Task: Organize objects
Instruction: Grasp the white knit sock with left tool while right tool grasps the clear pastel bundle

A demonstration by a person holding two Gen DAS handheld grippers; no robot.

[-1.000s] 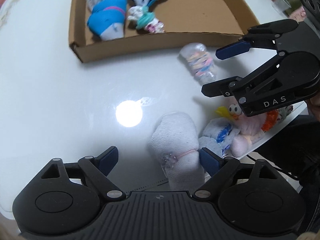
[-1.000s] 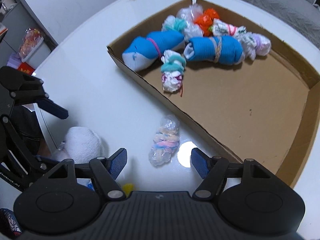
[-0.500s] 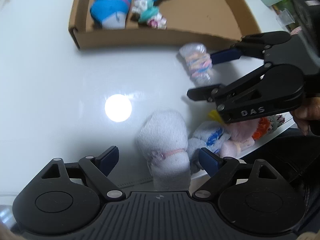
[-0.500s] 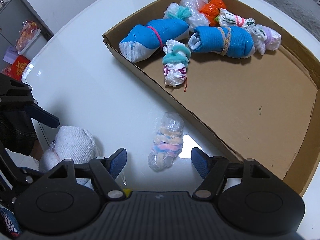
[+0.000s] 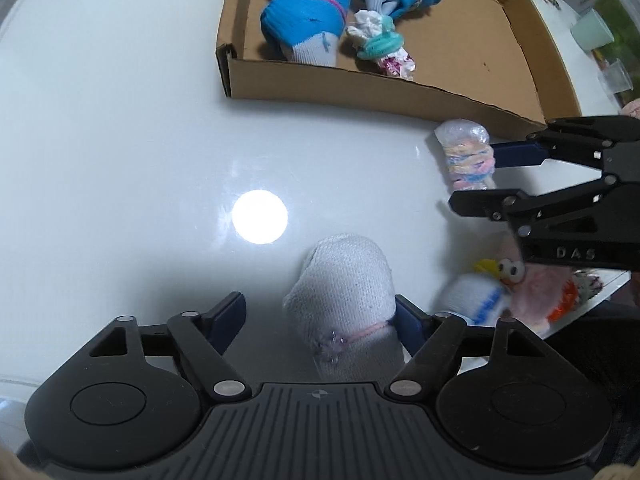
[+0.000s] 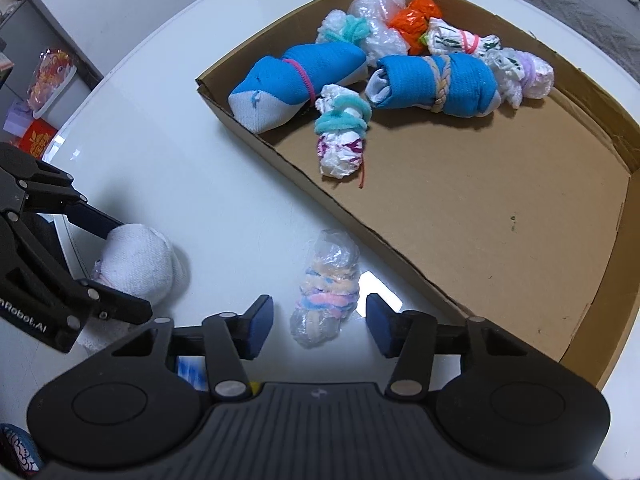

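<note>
A white sock roll (image 5: 340, 292) tied with a pink band lies on the white table between my left gripper's (image 5: 320, 320) closing jaws. Its right pad touches the sock and the left pad stands apart from it. The right wrist view shows that left gripper (image 6: 134, 268) flanking the sock (image 6: 140, 260). A clear bag bundle with pastel ties (image 6: 328, 292) lies between my right gripper's (image 6: 320, 326) closing jaws, with small gaps at both pads. In the left wrist view the right gripper (image 5: 474, 180) straddles that bundle (image 5: 466, 156), beside the cardboard box (image 5: 360, 92).
The box (image 6: 500, 220) holds two blue sock rolls (image 6: 296, 80) and several tied bundles at its far end. A pink plush (image 5: 516, 280) and other soft items crowd the table edge. Cups (image 5: 592, 32) stand beyond the box.
The right gripper's jaws have narrowed around the bag bundle. The left gripper's jaws have drawn in toward the white sock, and the left wrist has rolled a little.
</note>
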